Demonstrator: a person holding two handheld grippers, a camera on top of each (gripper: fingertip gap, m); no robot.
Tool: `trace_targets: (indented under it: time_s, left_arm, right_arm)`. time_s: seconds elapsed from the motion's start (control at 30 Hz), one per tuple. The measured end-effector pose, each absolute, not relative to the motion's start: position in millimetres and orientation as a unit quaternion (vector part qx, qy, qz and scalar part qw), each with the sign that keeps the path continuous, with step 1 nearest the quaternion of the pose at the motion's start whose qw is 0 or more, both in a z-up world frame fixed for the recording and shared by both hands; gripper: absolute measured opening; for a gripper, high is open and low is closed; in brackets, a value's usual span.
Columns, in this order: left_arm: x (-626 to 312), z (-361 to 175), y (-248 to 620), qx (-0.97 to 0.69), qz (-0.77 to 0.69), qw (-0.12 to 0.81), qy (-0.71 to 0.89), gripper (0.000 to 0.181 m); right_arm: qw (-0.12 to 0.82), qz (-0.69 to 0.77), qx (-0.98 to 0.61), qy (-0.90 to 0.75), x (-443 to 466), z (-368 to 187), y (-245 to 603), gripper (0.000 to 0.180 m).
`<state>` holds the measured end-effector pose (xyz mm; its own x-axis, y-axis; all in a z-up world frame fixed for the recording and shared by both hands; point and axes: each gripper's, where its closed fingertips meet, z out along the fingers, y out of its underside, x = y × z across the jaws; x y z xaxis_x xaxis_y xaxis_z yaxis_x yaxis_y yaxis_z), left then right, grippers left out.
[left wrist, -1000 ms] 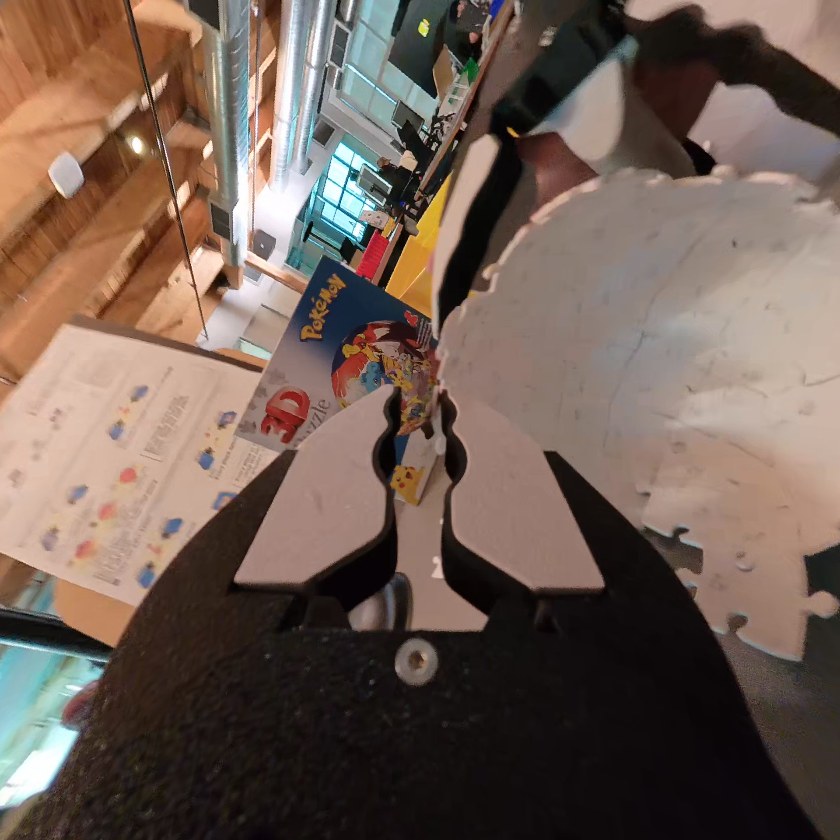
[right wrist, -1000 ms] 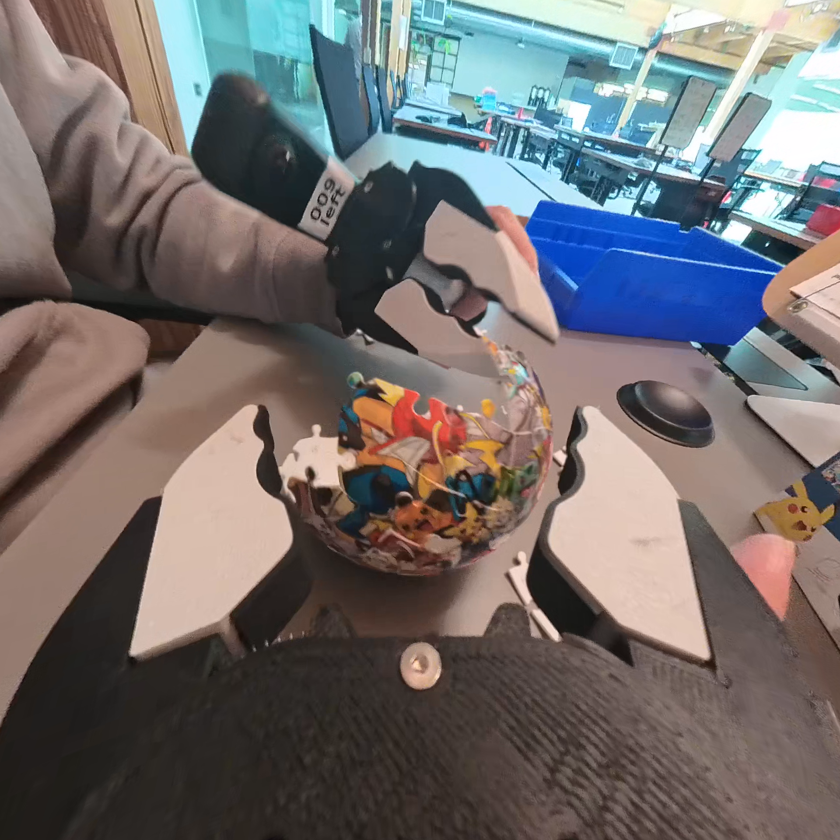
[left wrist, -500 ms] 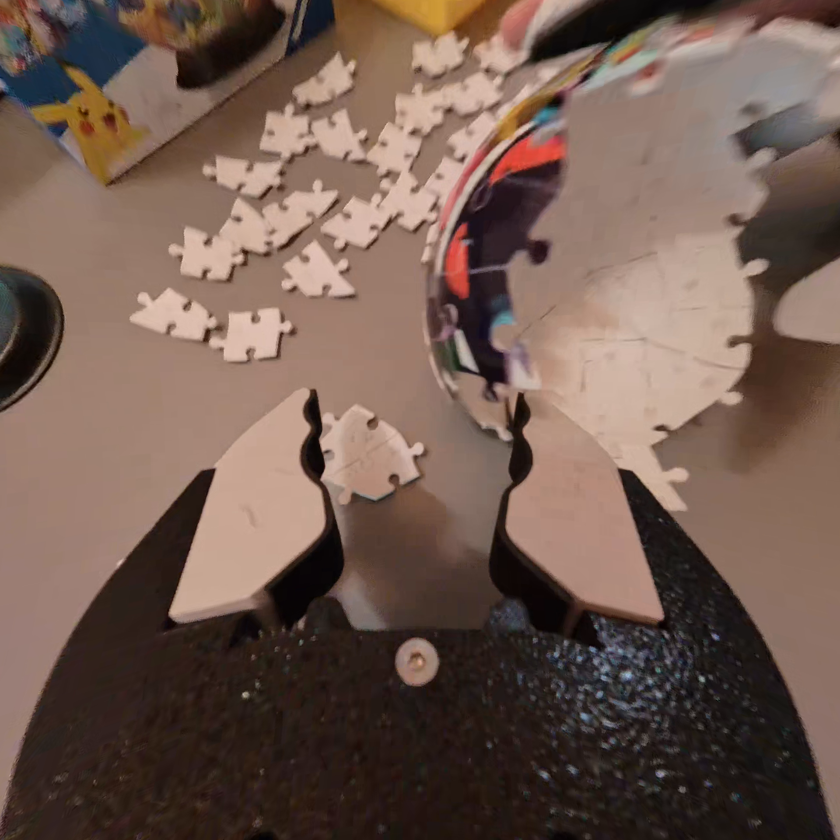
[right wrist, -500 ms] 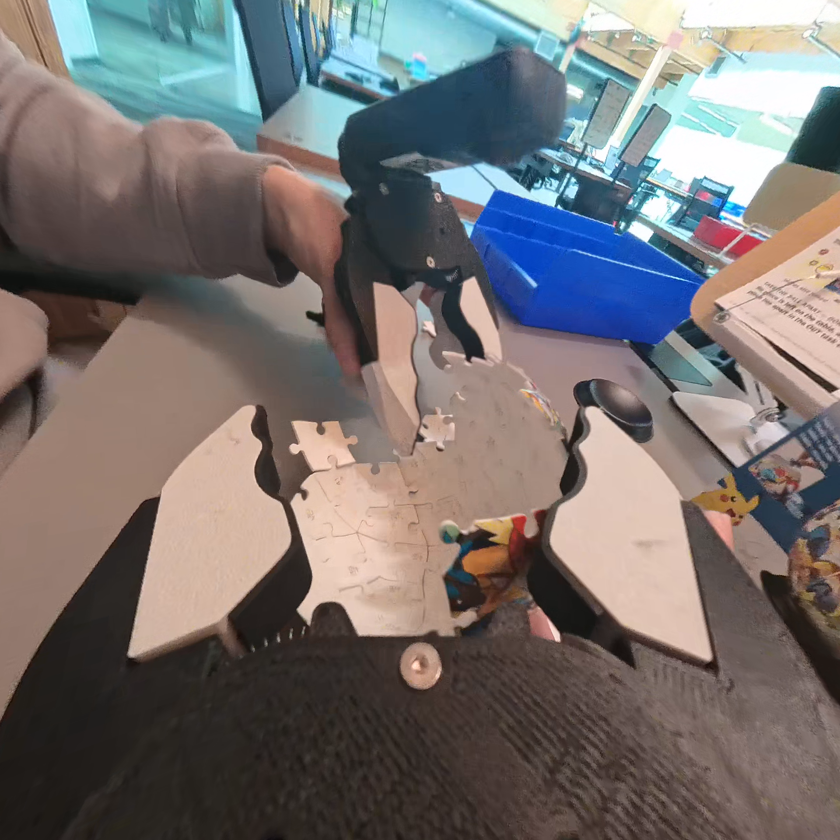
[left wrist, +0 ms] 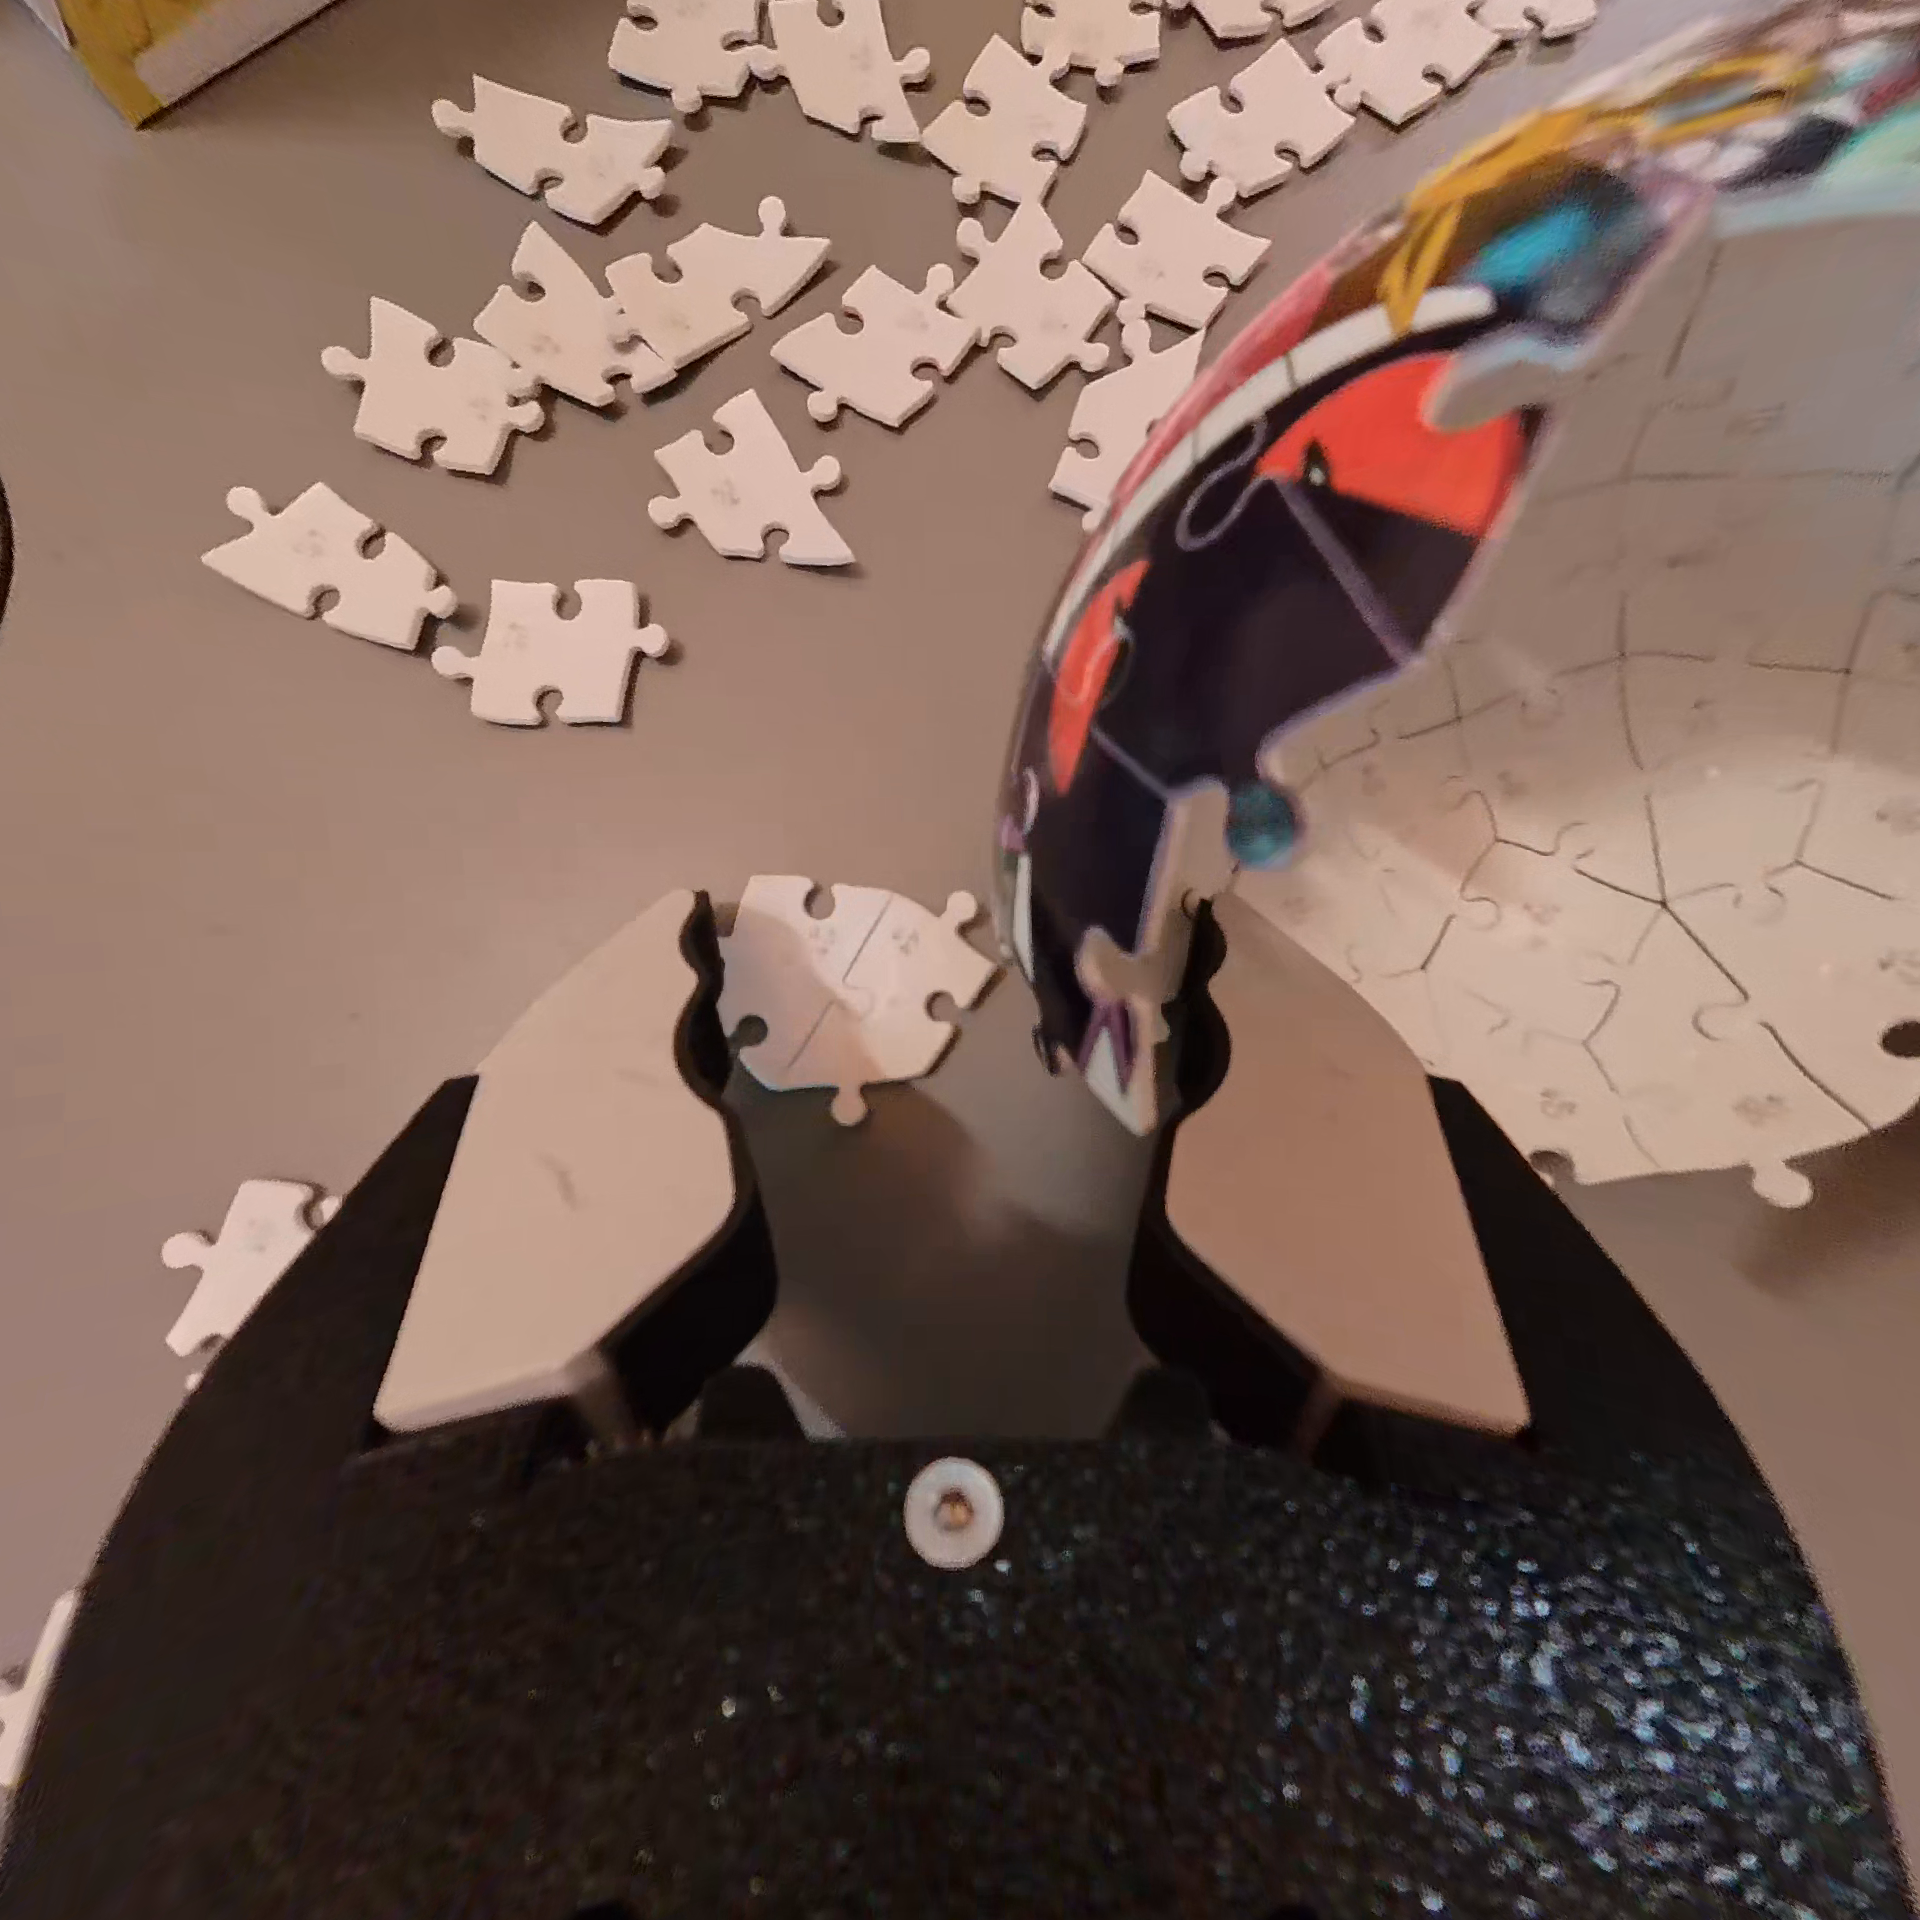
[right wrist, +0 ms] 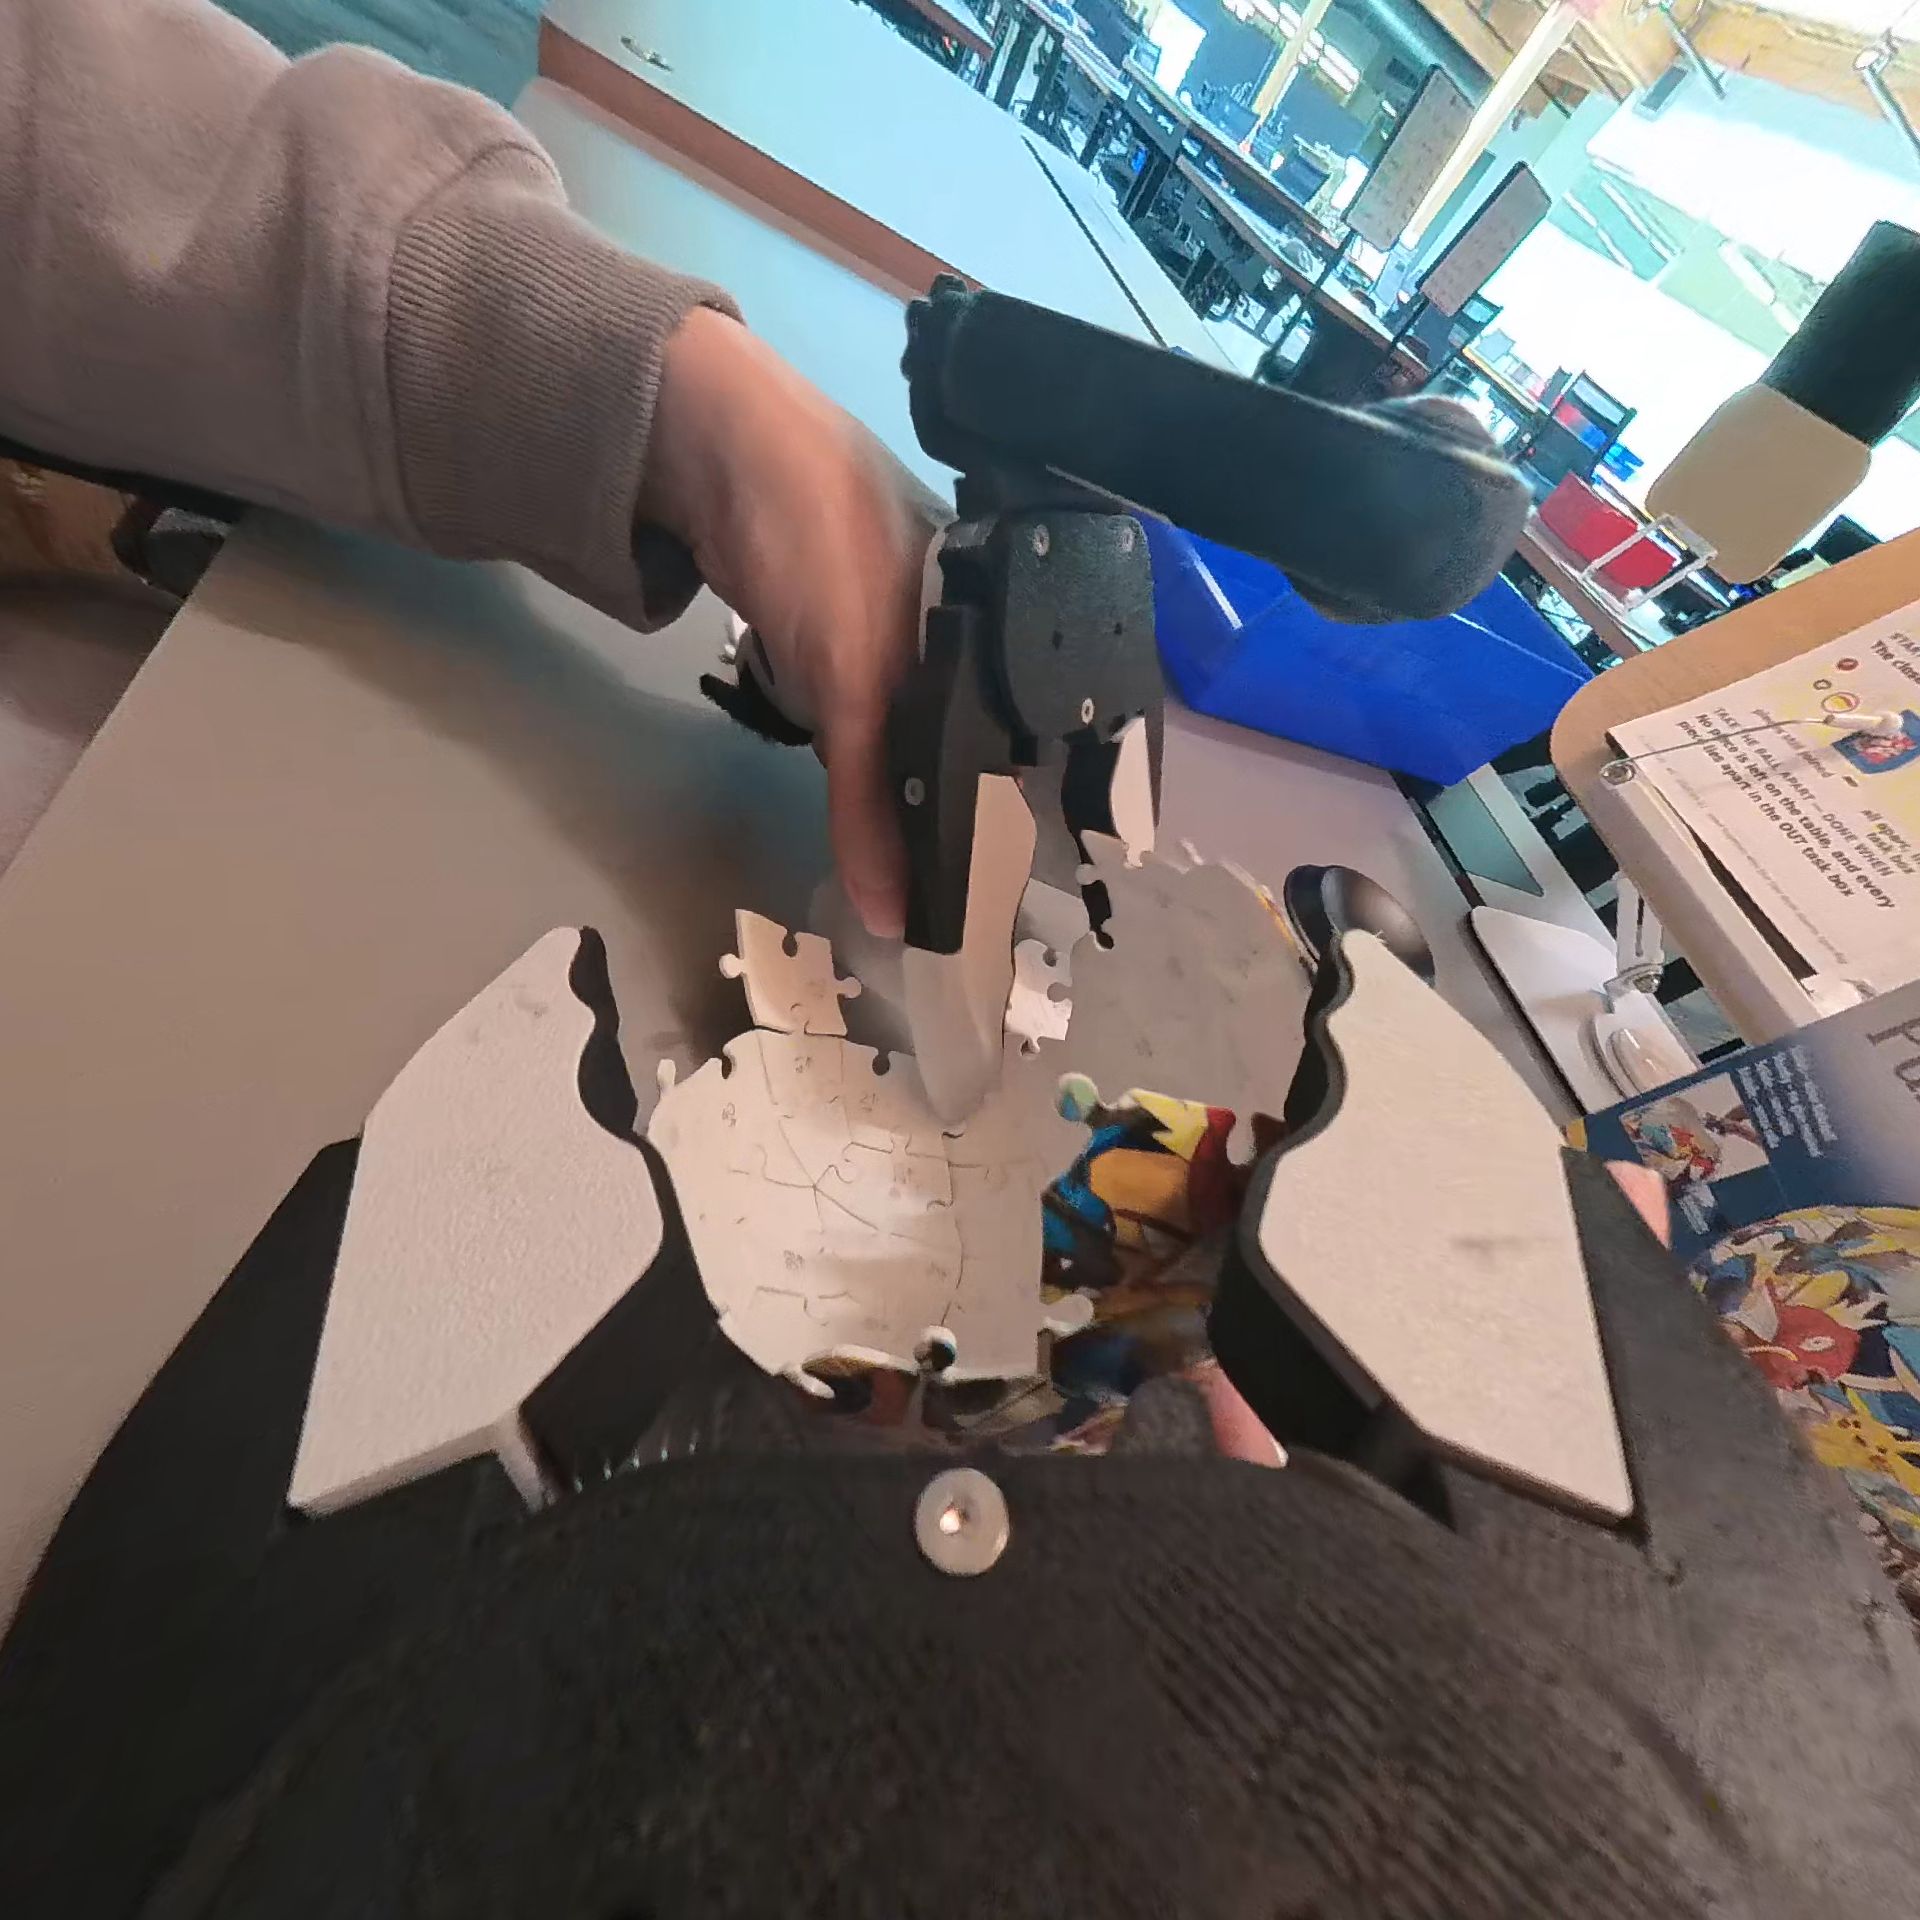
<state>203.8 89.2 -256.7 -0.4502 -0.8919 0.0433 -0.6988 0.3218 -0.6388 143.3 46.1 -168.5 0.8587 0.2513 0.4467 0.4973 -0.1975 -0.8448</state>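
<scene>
Left tool [left wrist: 951, 1023] gaping wide at the rim of colourful curved puzzle-ball shell [left wrist: 1558, 727], lower centre; right tool [right wrist: 956, 1132] spread around it, on grey bench [left wrist: 312, 883]

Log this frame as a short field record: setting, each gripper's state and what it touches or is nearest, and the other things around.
setting: grey table
left gripper: open, tips at the rim of the puzzle shell; small joined puzzle fragment lies between its fingers
right gripper: open, straddling the puzzle shell, contact unclear
puzzle shell: curved, part-assembled, printed outside, white inside
loose puzzle pieces: scattered white-side up
blue bin: behind the left gripper
puzzle box: right edge
</scene>
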Motion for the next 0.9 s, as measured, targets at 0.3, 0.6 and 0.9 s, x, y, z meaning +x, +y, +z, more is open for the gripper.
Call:
trace_targets:
  time_s: [0.3, 0.6, 0.9]
  left_arm:
    - [207, -261, 92, -0.506, -0.256, 0.129, 0.814, 0.09]
    - [210, -262, 90, -0.478, -0.178, 0.095, 0.855, 0.09]
    - [216, -264, 96, -0.479, -0.227, 0.122, 0.839, 0.106]
  right_arm:
    - [0.58, -0.107, -0.768, -0.248, 140, -171, 50, 0.129]
    - [0.597, -0.08, -0.763, -0.234, 138, -168, 50, 0.135]
    - [0.595, -0.072, -0.764, -0.24, 132, -168, 50, 0.139]
